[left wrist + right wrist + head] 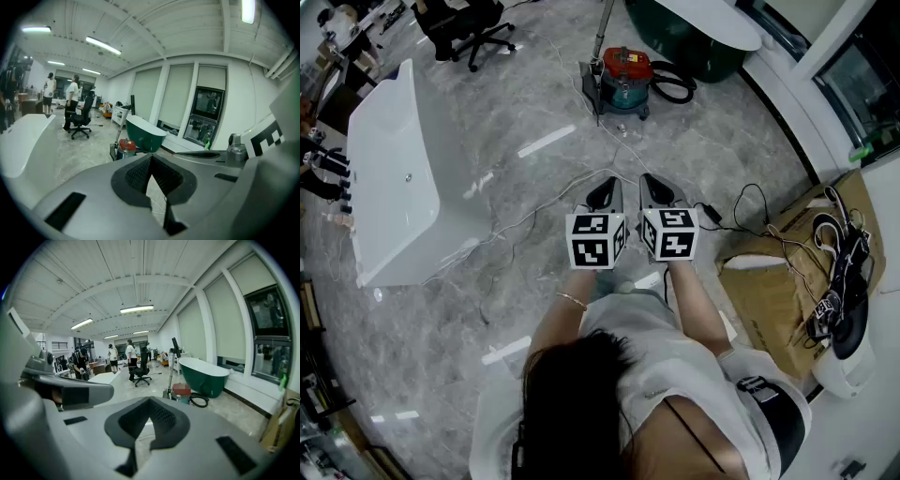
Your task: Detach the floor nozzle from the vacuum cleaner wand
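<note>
A red and teal canister vacuum cleaner (625,79) stands on the marble floor well ahead of me. Its wand (604,36) rises steeply from a dark floor nozzle (590,91) beside it, and a black hose (676,90) loops to its right. The vacuum also shows small in the left gripper view (125,146) and in the right gripper view (181,392). My left gripper (602,195) and right gripper (654,192) are held side by side in front of me, far short of the vacuum. Both are shut with nothing between the jaws (152,156) (150,399).
A white bathtub (391,178) stands to my left and a dark green bathtub (698,39) behind the vacuum. Thin cables (534,214) trail across the floor. A cardboard box (787,281) with cables lies at my right. An office chair (473,33) and people (131,355) are far off.
</note>
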Motion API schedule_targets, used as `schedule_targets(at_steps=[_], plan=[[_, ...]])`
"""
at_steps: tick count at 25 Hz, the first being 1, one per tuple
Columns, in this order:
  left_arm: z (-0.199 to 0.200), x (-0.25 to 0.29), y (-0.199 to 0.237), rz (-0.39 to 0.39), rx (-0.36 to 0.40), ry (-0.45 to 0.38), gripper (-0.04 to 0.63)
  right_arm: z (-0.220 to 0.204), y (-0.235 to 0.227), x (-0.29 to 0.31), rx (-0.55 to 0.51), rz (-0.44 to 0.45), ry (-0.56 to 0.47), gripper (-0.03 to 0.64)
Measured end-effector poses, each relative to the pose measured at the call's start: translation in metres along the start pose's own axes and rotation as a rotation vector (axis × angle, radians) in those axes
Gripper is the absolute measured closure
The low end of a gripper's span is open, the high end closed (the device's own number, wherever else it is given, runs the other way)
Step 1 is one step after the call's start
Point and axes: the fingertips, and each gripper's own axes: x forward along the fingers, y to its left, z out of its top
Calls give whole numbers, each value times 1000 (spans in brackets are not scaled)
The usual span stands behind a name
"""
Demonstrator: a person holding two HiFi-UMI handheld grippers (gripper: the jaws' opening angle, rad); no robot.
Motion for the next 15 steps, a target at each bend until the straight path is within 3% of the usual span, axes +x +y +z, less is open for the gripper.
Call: schedule_targets(at_steps=[15], plan=[[19, 31, 36, -16, 32, -1, 592, 23, 3, 43, -15, -40, 8, 603]])
